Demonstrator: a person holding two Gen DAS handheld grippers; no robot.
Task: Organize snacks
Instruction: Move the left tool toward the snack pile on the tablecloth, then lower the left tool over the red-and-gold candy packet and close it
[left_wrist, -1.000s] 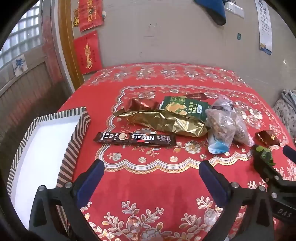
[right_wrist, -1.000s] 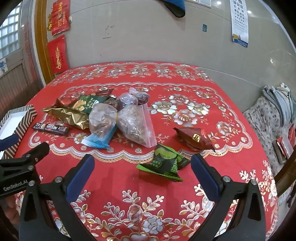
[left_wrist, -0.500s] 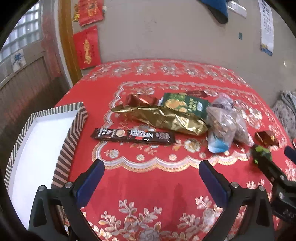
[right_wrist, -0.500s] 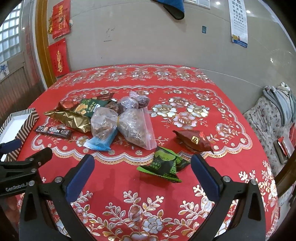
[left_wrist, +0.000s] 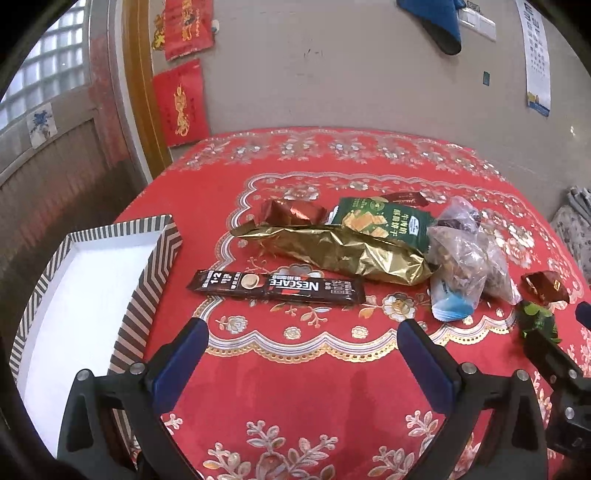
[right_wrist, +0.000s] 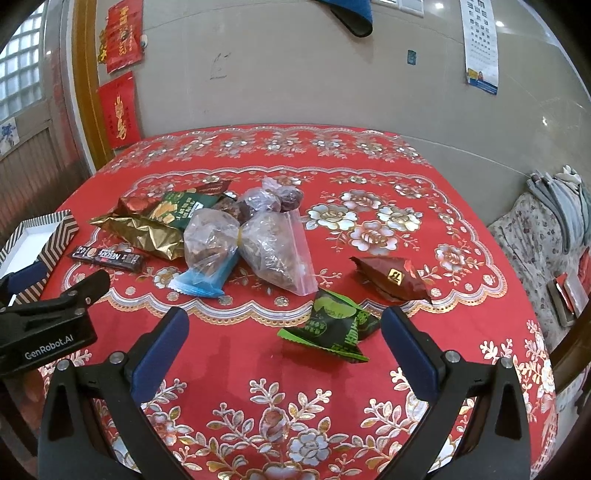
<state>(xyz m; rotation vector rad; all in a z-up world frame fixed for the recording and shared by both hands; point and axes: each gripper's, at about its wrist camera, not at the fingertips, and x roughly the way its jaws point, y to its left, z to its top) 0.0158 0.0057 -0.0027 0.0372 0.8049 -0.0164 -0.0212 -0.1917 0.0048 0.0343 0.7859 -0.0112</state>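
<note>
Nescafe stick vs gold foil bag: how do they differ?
The Nescafe stick is dark brown, flat and narrow, with printed lettering; the gold foil bag is shiny, crumpled, bulkier and shows no print. The stick lies alone on the red tablecloth, while the bag touches the green packet. Both lie lengthwise, beside the striped tray.

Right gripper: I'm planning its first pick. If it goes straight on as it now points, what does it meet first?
Most likely the green snack packet, which lies just ahead between the open fingers of the right gripper, slightly right of centre. Depth is hard to judge through the fisheye.
</note>
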